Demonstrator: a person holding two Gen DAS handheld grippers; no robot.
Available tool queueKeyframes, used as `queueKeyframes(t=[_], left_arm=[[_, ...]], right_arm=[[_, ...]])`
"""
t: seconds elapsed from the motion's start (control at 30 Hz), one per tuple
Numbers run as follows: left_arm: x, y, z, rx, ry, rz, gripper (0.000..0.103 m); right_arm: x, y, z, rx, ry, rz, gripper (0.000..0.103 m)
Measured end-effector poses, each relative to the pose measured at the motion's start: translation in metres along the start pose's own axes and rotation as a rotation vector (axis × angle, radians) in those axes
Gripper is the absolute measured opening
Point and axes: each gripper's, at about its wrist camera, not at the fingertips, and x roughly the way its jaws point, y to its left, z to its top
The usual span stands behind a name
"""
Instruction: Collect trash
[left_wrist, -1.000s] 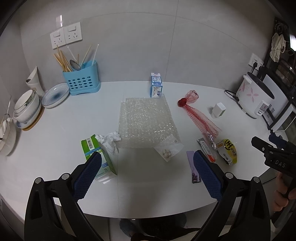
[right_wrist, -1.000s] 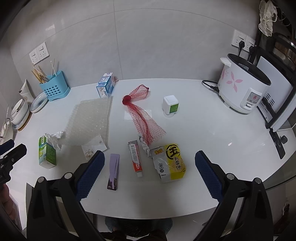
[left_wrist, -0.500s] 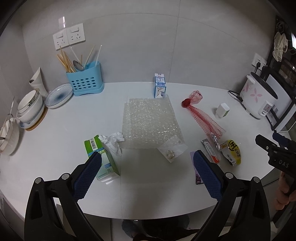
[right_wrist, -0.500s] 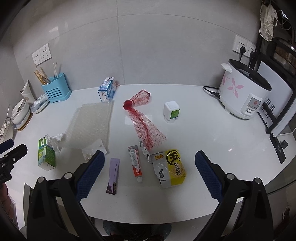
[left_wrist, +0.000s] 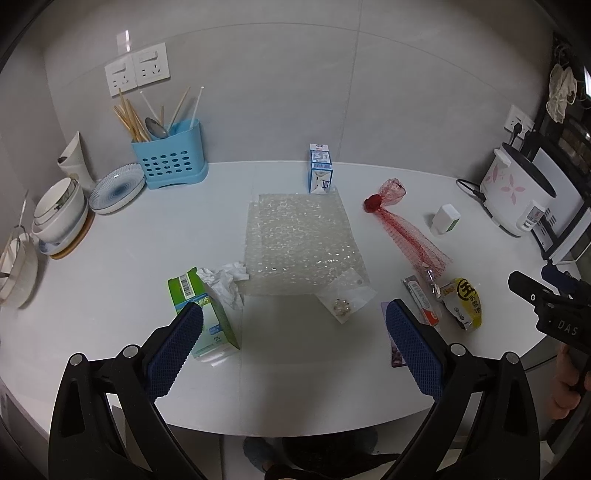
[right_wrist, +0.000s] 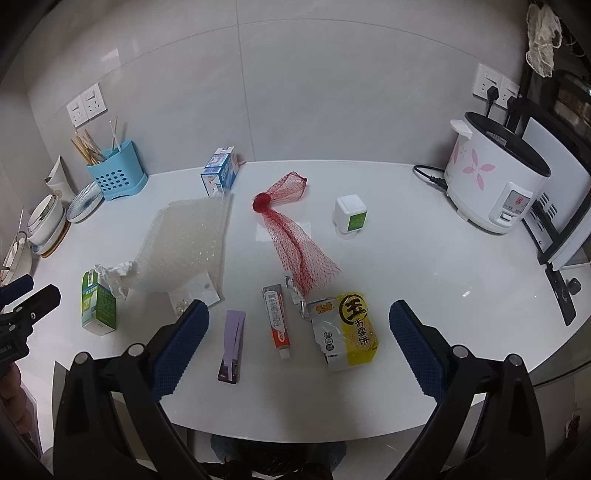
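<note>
I hold both grippers, left and right, above the bench's near edge, jaws spread, empty. Nothing's collected yet; next I'd pick one piece and descend. Trash across the bench: two cartons, one bubble wrap, one net, one snack bag, one tube.

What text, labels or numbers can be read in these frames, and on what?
"DAS": right gripper body, left wrist view.
"王" circled, with "雪饼" beneath: yellow snack packet.
Green carton, blue milk carton, toothpaste tube, rice cooker panel: print too small to read.
</note>
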Motion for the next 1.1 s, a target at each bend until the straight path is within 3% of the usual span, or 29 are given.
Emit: queueKeyframes(t=[1.1], left_arm=[[0.0042, 0.0071, -0.0037, -0.013, 0.038, -0.018, 0.097]], right_arm=[[0.0055, 0.004, 0.0024, -0.038, 0.03, 0.028, 0.094]])
